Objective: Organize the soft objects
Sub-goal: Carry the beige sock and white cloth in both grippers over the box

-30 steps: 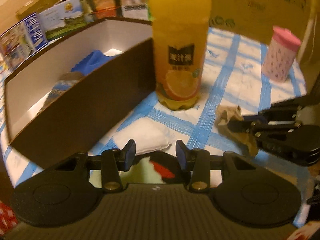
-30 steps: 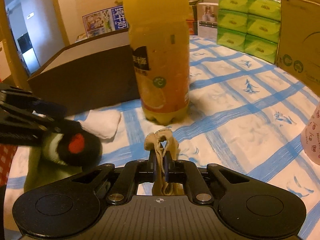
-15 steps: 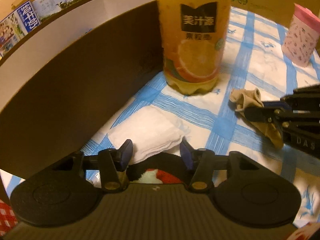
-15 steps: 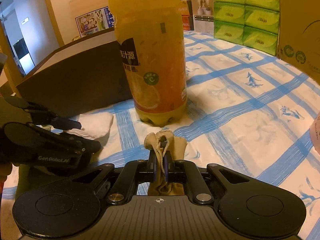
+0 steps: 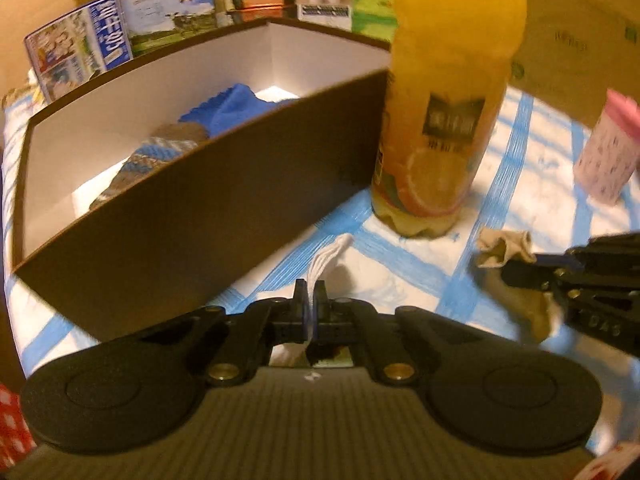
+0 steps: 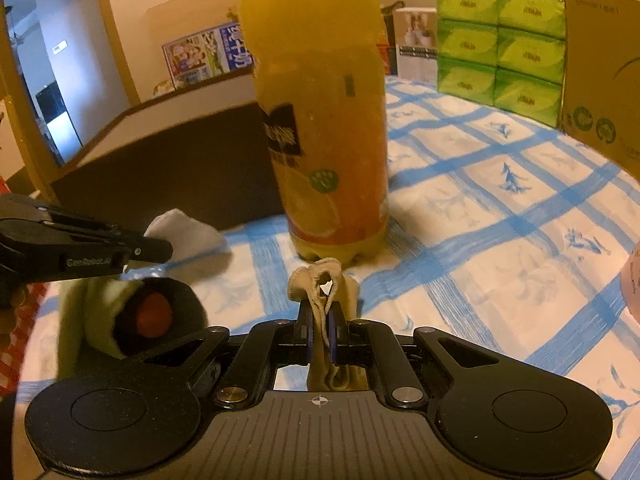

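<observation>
My left gripper (image 5: 311, 295) is shut on a white sock (image 5: 326, 258) and holds it above the blue-checked cloth, just in front of the brown box (image 5: 208, 200). The white sock also shows in the right wrist view (image 6: 182, 232). My right gripper (image 6: 320, 312) is shut on a beige sock (image 6: 320, 280) in front of the orange juice bottle (image 6: 320, 120). The beige sock also shows at the right of the left wrist view (image 5: 504, 248). A black, green and red sock (image 6: 140, 316) lies on the cloth below my left gripper. The box holds a blue cloth (image 5: 232, 108) and a patterned sock (image 5: 148, 160).
The orange juice bottle (image 5: 444, 120) stands beside the box's right corner. A pink cup (image 5: 608, 152) stands at the far right. Green tissue packs (image 6: 500, 44) and a cardboard carton (image 6: 600, 60) line the back. Magazines and small boxes (image 5: 80, 48) stand behind the brown box.
My left gripper has shut on the white sock and lifted it off the cloth, so the inside of the box shows again. My right gripper still holds the beige sock.
</observation>
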Tool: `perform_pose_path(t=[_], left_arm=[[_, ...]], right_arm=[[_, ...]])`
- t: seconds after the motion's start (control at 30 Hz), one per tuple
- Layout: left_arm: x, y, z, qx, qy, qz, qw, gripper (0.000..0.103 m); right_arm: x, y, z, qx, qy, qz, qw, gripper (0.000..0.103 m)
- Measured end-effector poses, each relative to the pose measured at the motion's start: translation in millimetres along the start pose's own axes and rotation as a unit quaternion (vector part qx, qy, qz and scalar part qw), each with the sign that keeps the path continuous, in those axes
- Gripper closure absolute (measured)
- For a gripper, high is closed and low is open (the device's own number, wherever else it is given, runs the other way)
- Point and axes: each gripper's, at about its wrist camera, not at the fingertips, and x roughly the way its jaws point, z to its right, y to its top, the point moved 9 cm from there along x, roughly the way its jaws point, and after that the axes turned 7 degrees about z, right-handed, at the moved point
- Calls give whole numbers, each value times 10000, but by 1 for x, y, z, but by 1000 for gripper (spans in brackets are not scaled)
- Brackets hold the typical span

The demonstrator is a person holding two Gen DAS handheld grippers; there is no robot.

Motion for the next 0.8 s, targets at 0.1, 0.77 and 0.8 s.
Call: perform_pose_path(t=[0.1, 0.77, 0.8], left_arm=[[-21, 3, -7, -352, -88, 107, 9993, 102], [-132, 72, -90, -1221, 308, 1245, 9842, 102], [-132, 77, -95, -1235, 362, 1264, 9836, 102]], right_arm=[[-10, 8, -11, -9, 133, 96, 9999, 96], [-43, 124, -128, -549, 1242, 1104, 9846, 96], [-39, 131, -133, -584, 1270, 1159, 9834, 96]])
